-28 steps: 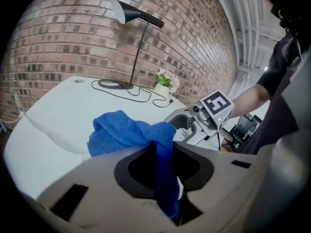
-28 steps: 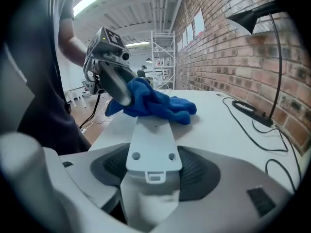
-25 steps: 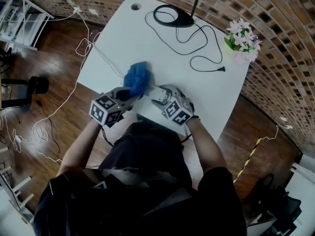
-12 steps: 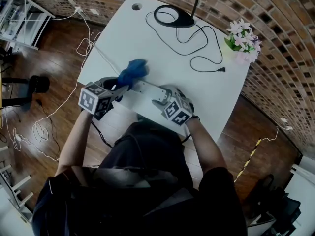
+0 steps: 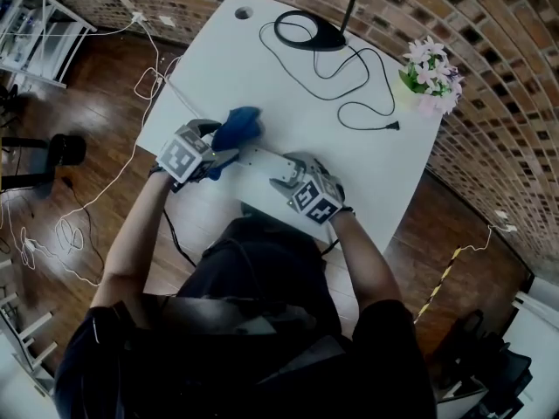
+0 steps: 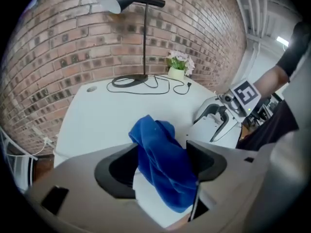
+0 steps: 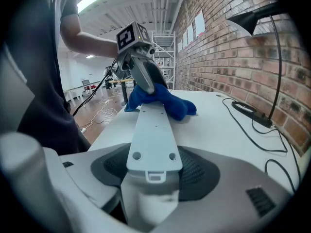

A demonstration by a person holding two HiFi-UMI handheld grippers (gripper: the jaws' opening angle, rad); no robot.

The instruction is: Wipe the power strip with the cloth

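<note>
White table is carrying the power strip; my right tool is pinching its 4 o'clock end; my left tool, just spreading, is straddling the cloth.

No words, brand names or numbers could be read anywhere. The cubes on the left gripper and right gripper carried only black-and-white square markers. White sheets on the brick wall were too blurred to read.

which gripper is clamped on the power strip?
The right gripper: its pads pinch the near end of the power strip. On the left gripper the jaws have just been opening, with the blue cloth between them.
</note>
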